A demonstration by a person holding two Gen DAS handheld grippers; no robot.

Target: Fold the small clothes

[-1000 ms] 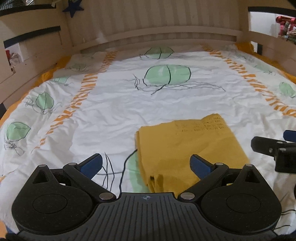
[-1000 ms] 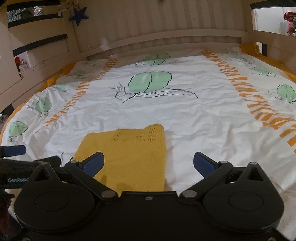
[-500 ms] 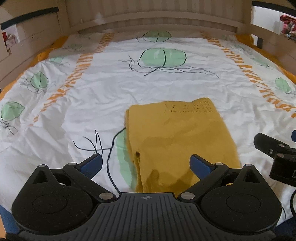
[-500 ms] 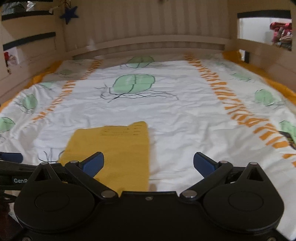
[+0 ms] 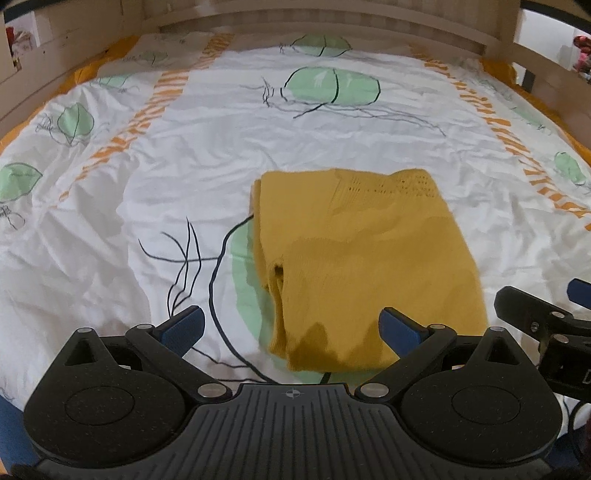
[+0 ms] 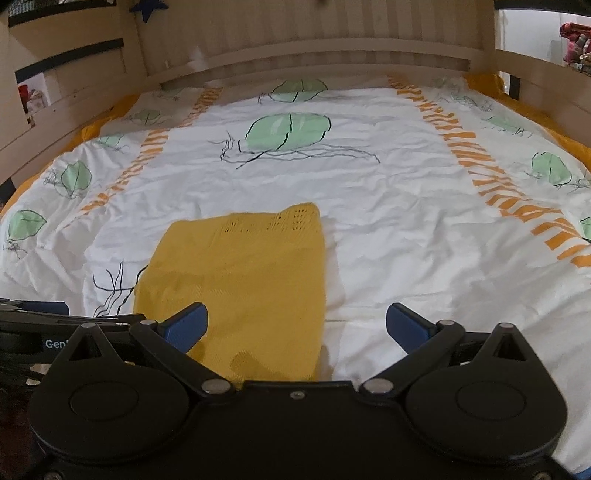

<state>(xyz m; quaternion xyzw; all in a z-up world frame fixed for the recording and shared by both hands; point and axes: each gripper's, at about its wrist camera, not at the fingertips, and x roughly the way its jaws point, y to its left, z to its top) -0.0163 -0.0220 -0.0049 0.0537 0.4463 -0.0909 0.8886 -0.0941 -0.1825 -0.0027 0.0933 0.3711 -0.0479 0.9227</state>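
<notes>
While both tools hang spread and empty, the folded yellow garment [image 5: 365,258] lies just ahead of the left tool [image 5: 291,328], left of the right tool [image 6: 295,326], lengthwise away from them; bare bedspread [image 6: 424,221] all around.

A mustard-yellow knitted garment [image 5: 364,266], folded into a rough rectangle, lies flat on a wrinkled white bed cover [image 5: 192,155] printed with green leaves, thin black lines and orange stripes. An openwork band runs along the garment's far edge, and stacked folded layers show along its left side. The left gripper [image 5: 291,328] sits over the garment's near edge with its blue-padded fingers [image 5: 183,326] spread wide, gripping nothing. Part of the right gripper [image 5: 546,325] enters at the right edge. A pale wooden bed frame [image 5: 332,27] encloses the cover.
</notes>
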